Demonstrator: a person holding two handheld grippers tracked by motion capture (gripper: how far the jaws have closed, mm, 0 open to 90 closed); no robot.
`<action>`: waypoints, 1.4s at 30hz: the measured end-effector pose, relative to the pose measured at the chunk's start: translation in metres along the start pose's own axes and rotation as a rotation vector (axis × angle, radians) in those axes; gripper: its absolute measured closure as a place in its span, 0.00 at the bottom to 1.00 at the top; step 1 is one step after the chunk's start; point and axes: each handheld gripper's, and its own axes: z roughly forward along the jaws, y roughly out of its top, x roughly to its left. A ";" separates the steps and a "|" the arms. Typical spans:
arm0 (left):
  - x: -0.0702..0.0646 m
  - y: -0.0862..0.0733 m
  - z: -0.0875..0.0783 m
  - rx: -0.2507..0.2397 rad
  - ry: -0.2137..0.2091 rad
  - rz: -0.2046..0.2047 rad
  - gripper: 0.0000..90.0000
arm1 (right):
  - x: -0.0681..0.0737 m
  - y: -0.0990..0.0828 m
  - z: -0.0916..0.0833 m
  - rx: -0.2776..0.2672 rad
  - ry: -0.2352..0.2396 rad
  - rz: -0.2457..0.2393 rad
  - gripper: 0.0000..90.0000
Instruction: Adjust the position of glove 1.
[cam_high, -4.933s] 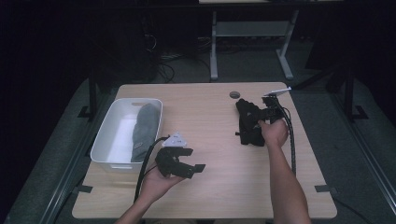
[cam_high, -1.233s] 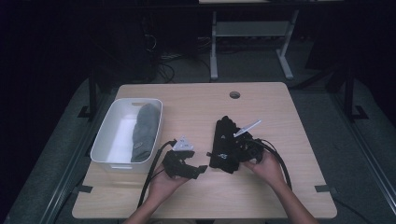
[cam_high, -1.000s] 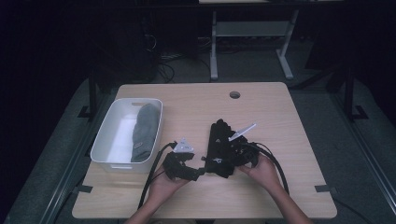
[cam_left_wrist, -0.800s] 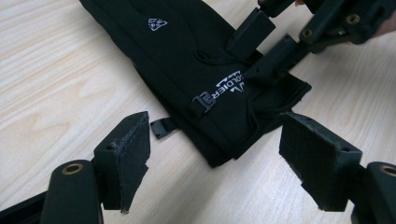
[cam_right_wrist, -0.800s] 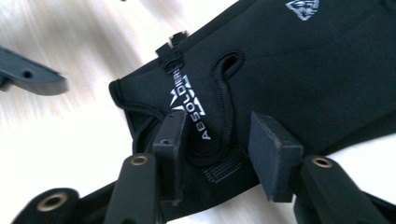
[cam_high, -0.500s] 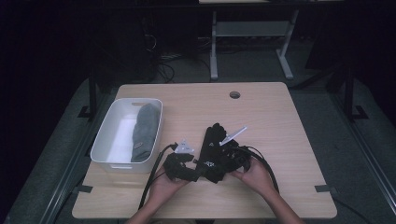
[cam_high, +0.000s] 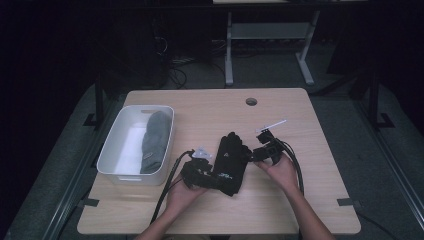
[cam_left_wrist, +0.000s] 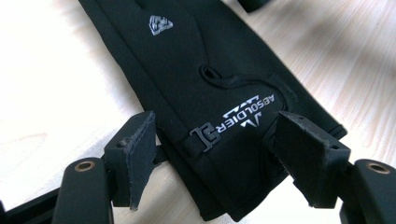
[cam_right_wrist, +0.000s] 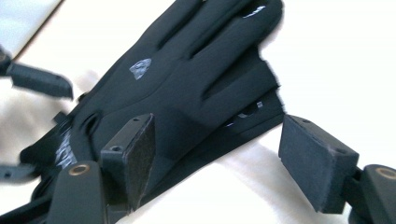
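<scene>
Black gloves (cam_high: 231, 161) — white bin (cam_high: 116, 150) well left

On the black glove (cam_left_wrist: 219, 84), near its cuff, the word "ABSOLDIER" is printed in silver letters, with a small "V"-like sign beside it. A small silver triangle logo (cam_left_wrist: 160, 24) stands higher up on the back of the glove. No other text can be read.

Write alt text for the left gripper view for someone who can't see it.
A black glove with silver lettering near its cuff lies flat on a light wooden table, its cuff end between the open jaws of the left hand-held gripper. The two black pads stand apart on either side of the cuff.
</scene>
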 end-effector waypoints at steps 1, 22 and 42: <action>0.000 0.000 0.001 0.006 0.000 -0.006 0.33 | -0.001 0.001 0.001 0.001 -0.004 0.006 0.30; -0.005 0.001 0.006 0.081 0.063 0.071 0.48 | -0.001 0.007 0.021 -0.006 -0.020 0.030 0.51; -0.005 0.002 0.006 0.033 0.087 0.110 0.88 | 0.003 0.007 0.016 -0.083 0.027 0.016 0.85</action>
